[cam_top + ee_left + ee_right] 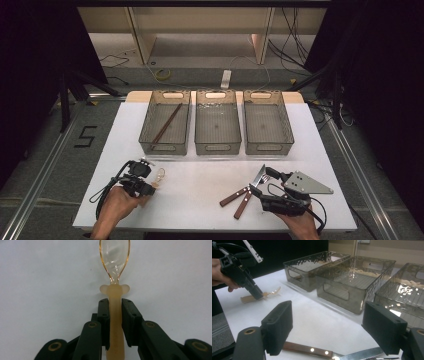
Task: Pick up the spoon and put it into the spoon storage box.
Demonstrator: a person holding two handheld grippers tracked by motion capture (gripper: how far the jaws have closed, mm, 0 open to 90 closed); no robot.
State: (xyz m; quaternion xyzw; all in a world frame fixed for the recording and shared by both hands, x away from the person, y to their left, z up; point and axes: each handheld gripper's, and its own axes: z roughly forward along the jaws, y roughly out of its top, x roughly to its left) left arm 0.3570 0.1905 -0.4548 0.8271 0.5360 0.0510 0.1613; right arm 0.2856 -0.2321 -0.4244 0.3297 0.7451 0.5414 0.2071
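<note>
A spoon point(115, 257) with a clear amber-rimmed bowl and a cream handle lies along my left gripper point(115, 307), whose jaws press the handle from both sides. In the high view this gripper point(150, 186) is at the front left of the white table point(200, 170), with the spoon point(159, 175) just right of it. My right gripper point(332, 327) stands wide open, nothing between its pads. Just beneath it lies a wooden-handled knife point(309, 350). The high view shows the right gripper point(265, 179) over the blade end of the knife point(234, 197) and a wooden-handled fork point(243, 205).
Three translucent grey bins stand in a row at the back: left bin point(165, 148), middle bin point(217, 148), right bin point(269, 148). Brown chopsticks point(167, 125) lie slantwise in the left one. Bare white table separates the two grippers.
</note>
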